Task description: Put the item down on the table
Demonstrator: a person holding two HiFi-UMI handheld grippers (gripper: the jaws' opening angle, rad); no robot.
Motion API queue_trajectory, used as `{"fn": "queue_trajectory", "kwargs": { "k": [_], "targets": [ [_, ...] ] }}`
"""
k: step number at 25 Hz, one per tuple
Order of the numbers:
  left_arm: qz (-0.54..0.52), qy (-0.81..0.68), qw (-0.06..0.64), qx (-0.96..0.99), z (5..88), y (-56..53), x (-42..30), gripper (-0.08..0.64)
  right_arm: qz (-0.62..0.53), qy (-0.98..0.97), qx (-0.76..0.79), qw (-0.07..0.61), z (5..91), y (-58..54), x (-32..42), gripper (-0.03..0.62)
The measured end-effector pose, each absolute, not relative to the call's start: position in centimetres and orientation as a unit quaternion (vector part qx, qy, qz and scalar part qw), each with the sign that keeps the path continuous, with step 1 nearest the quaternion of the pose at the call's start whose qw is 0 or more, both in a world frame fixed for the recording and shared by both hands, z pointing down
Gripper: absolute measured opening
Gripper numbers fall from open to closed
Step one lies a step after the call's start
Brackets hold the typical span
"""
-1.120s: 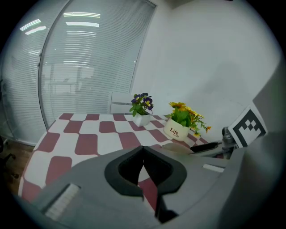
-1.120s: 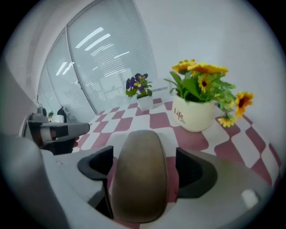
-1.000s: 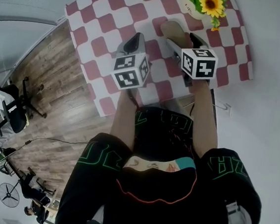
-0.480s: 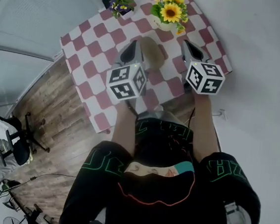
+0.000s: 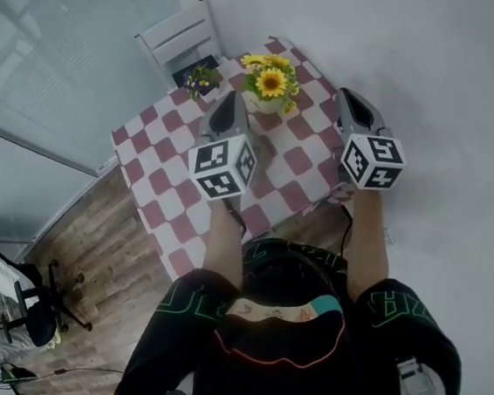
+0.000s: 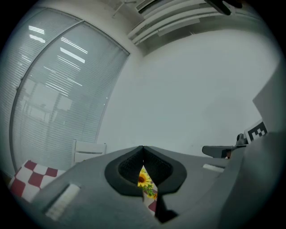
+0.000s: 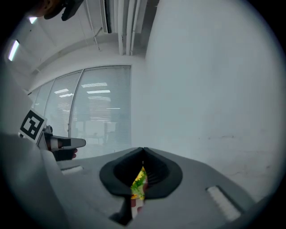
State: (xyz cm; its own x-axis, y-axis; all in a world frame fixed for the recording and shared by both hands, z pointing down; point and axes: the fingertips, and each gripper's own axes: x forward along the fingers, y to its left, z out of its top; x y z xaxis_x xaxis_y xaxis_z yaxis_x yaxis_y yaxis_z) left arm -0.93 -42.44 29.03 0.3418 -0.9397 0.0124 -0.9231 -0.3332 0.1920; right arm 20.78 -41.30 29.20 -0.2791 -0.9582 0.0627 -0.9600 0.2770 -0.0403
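Both grippers are held level, high above the table (image 5: 155, 196) with its red-and-white checked cloth. My left gripper (image 5: 228, 104) is shut with nothing in it; in the left gripper view its jaws (image 6: 143, 150) meet at the tips, and a sunflower (image 6: 143, 180) shows through the slit below. My right gripper (image 5: 347, 98) is also shut and empty, its jaws (image 7: 143, 151) touching. The tan item that lay on the cloth between them earlier is not to be made out in any view now.
A pot of sunflowers (image 5: 270, 85) and a small flower pot (image 5: 201, 80) stand at the table's far side. A white chair (image 5: 180, 36) is behind it, by the glass wall. Wooden floor (image 5: 93, 246) lies to the left, with an office chair (image 5: 37, 319).
Both grippers have lifted well clear of the table. The right gripper, open around the tan item a second ago, has left it on the cloth and shut. The view has swung up.
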Motion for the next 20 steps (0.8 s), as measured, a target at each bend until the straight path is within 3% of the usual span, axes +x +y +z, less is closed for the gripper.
{"fn": "queue_trajectory", "kwargs": {
  "k": [20],
  "targets": [
    [-0.018, -0.575, 0.042, 0.817, 27.5, -43.7, 1.0, 0.009, 0.019, -0.785, 0.619, 0.006, 28.2, -42.9, 22.6, 0.005]
  ]
}}
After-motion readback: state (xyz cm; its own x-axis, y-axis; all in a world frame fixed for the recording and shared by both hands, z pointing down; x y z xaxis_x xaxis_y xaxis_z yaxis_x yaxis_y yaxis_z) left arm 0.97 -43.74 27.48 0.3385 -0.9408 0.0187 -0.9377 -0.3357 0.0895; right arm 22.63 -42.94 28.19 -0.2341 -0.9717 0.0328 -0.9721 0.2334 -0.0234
